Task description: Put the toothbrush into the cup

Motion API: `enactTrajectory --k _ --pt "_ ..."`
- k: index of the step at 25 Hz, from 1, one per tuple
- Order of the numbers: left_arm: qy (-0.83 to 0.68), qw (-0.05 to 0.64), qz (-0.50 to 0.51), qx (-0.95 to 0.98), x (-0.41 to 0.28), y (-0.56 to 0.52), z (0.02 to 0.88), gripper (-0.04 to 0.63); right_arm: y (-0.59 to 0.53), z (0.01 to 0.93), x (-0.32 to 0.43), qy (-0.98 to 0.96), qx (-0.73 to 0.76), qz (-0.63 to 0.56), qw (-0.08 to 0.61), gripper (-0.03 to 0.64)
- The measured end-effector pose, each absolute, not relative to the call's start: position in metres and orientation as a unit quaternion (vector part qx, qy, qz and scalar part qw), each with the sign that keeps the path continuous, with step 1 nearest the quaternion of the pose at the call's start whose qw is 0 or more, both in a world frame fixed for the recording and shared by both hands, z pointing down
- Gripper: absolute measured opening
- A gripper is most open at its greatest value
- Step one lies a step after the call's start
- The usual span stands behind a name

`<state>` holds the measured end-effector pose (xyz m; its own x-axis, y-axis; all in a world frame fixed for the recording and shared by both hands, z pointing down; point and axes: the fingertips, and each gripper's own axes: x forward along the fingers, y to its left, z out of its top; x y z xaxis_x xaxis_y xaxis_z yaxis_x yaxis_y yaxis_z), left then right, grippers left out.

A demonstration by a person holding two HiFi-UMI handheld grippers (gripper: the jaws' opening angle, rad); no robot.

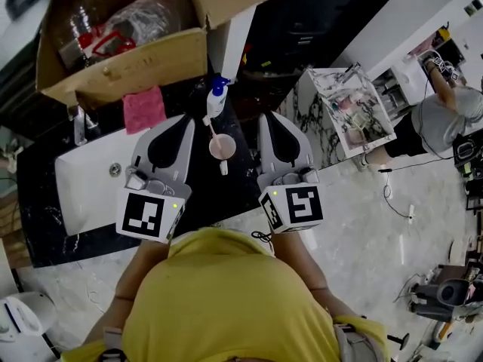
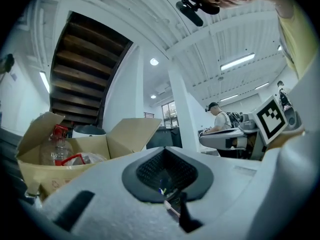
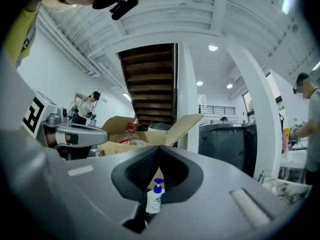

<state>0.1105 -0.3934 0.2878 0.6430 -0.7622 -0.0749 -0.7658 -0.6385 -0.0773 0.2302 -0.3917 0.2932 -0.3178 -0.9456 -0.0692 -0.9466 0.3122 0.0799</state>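
Note:
A pink cup (image 1: 221, 148) stands on the dark counter between my two grippers, right of the sink. A toothbrush (image 1: 212, 132) rests in it, its stick leaning up and to the left over the rim. A short white piece (image 1: 224, 169) lies against the cup's near side; I cannot tell what it is. My left gripper (image 1: 189, 121) is raised left of the cup, jaws together and empty (image 2: 165, 150). My right gripper (image 1: 264, 118) is raised right of the cup, also shut and empty (image 3: 159, 147). Neither one touches the cup.
A white soap bottle (image 1: 217, 96) with a blue pump stands behind the cup (image 3: 154, 196). A pink cloth (image 1: 143, 109) lies left of it. The white sink (image 1: 83, 187) and its faucet (image 1: 79, 125) are at left. An open cardboard box (image 1: 121, 66) stands behind. A person (image 1: 441, 119) stands far right.

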Motion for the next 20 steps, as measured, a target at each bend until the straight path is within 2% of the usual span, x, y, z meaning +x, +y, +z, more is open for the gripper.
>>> enactTrajectory --k 20 --pt "0.446 0.068 0.006 -0.892 0.122 -0.35 0.28 0.003 -0.349 0.278 0.25 0.813 -0.578 0.065 0.033 0.012"
